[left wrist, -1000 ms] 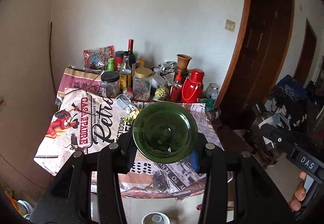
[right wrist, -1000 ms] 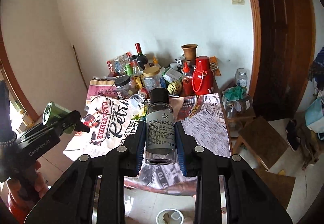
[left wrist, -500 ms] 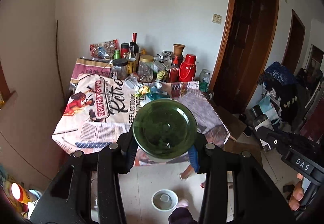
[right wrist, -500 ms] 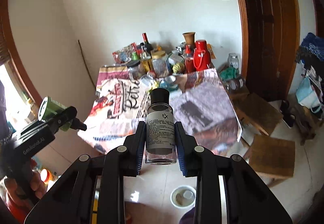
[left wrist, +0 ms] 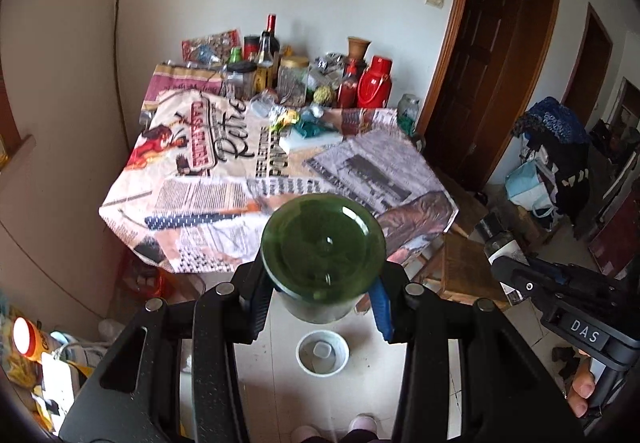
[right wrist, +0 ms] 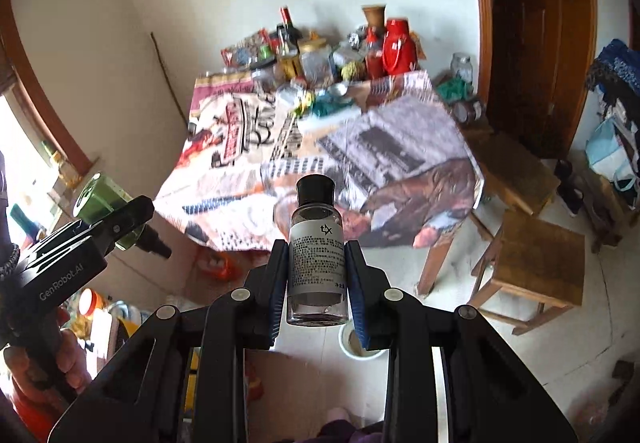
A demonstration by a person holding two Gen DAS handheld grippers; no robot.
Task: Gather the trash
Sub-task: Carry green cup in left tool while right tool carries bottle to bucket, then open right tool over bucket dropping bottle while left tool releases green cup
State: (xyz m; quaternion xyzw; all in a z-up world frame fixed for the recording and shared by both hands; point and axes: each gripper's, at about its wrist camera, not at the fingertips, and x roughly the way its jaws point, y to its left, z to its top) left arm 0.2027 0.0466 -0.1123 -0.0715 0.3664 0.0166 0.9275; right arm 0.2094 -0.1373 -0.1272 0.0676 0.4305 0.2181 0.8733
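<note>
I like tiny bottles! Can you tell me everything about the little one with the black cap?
The small clear bottle looks like glass or clear plastic, with a black cap and a pale label bearing small print. It stands upright, squeezed between the blue pads of the right claw, held in the air in front of the table. Nothing else touches it.

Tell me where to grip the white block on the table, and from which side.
Grip the white block across its short sides, coming from above. It lies flat on the table, so its edges are exposed; teal scraps crowd its far side. Both claws are full now.
</note>
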